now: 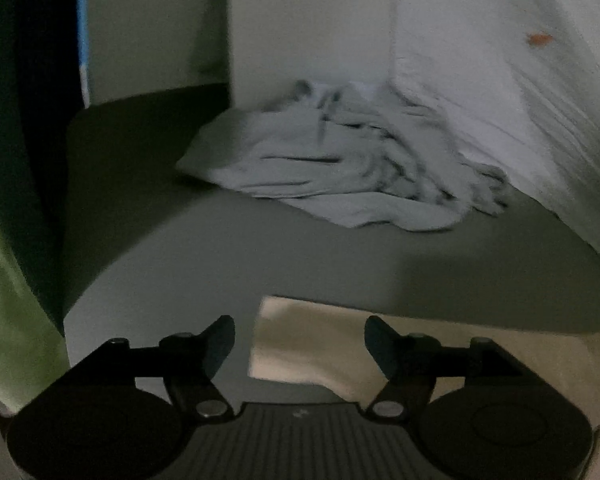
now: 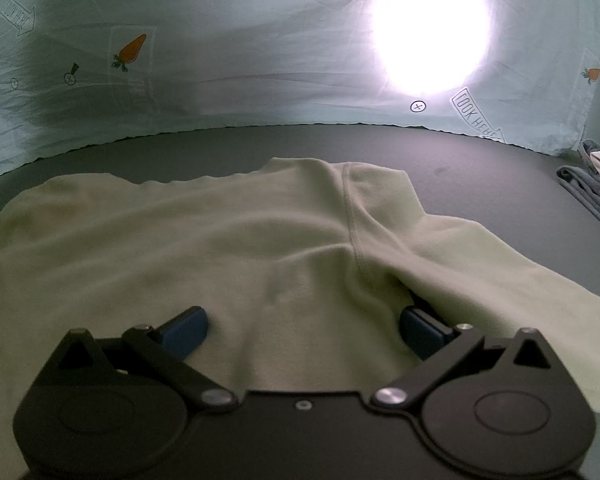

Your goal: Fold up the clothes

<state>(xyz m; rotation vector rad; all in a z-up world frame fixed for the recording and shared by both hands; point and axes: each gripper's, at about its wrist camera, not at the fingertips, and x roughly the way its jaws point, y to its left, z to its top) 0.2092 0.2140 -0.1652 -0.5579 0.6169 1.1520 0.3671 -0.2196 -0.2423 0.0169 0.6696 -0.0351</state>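
Observation:
A pale yellow-green garment (image 2: 240, 240) lies spread on the dark grey table (image 2: 480, 168). My right gripper (image 2: 304, 332) is open and low over its near part; a fold of the cloth covers the right fingertip (image 2: 420, 328). In the left wrist view my left gripper (image 1: 300, 344) is open and empty above a corner of the same pale garment (image 1: 312, 344) and the table (image 1: 180, 272). A crumpled light grey garment (image 1: 340, 168) lies at the far side of the table.
A light blue sheet printed with carrots (image 2: 220, 60) hangs behind the table, with a bright light spot on it. Folded grey and white clothes (image 2: 596, 180) sit at the table's right edge. A green cloth (image 1: 8, 300) hangs at the left.

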